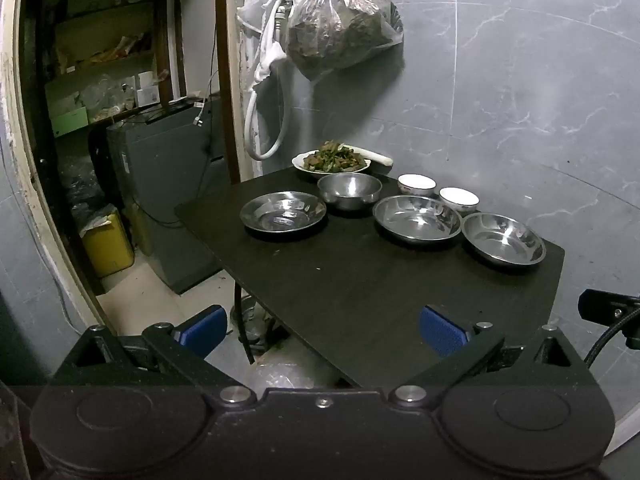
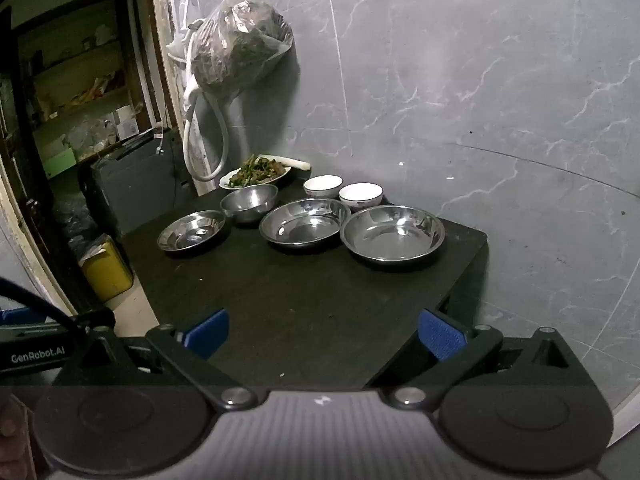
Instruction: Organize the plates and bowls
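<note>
Stainless steel is shining back at me from the black table point(image 1: 360, 300): three shallow steel plates, left point(image 1: 283, 212), middle point(image 1: 417, 219) and right point(image 1: 504, 239), are sitting empty in a loose row, and a deeper steel bowl point(image 1: 349, 190) is standing empty just behind the left one. Two small white bowls point(image 1: 416, 184) are waiting near the grey wall, both looking empty. At the far edge a white plate point(image 1: 331, 164) is carrying a heap of cooked greens. A clear bag point(image 2: 240, 52) of something dark is hanging on the wall above. I'm holding the left gripper point(image 1: 323, 332) and right gripper point(image 2: 323, 334) over the near edge, both spread wide, gripping nothing.
</note>
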The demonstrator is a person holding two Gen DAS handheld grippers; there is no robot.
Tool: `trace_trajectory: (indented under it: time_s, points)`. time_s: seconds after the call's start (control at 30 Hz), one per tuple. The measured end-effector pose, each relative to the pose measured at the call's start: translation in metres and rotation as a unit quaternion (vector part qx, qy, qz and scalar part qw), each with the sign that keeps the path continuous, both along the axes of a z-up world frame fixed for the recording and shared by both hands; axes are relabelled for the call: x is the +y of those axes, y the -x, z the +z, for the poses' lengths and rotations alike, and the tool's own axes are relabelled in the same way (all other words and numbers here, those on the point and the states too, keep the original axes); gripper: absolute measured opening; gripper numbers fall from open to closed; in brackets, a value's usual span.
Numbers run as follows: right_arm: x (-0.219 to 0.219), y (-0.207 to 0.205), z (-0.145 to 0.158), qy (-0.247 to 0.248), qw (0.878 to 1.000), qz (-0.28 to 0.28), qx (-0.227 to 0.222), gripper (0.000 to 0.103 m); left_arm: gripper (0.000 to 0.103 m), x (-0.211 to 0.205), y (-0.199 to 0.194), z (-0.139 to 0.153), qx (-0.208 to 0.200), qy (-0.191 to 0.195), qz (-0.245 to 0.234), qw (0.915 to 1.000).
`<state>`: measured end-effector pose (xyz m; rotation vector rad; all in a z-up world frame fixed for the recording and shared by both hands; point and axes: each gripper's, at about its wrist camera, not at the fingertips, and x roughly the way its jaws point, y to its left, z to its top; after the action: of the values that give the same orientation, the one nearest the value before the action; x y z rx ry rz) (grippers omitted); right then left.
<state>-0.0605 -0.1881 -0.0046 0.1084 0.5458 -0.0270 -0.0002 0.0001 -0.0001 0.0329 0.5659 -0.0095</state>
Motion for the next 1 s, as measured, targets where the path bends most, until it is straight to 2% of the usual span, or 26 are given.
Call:
trace_trajectory:
  time_s: [1.0]
  points:
    - [0.0035, -0.0058, -0.0034, -0.005, 1.0, 0.005, 0.004, 0.103, 0.102, 0.0063, -0.0061, -0.0051, 0.02, 0.004, 0.005, 0.9998]
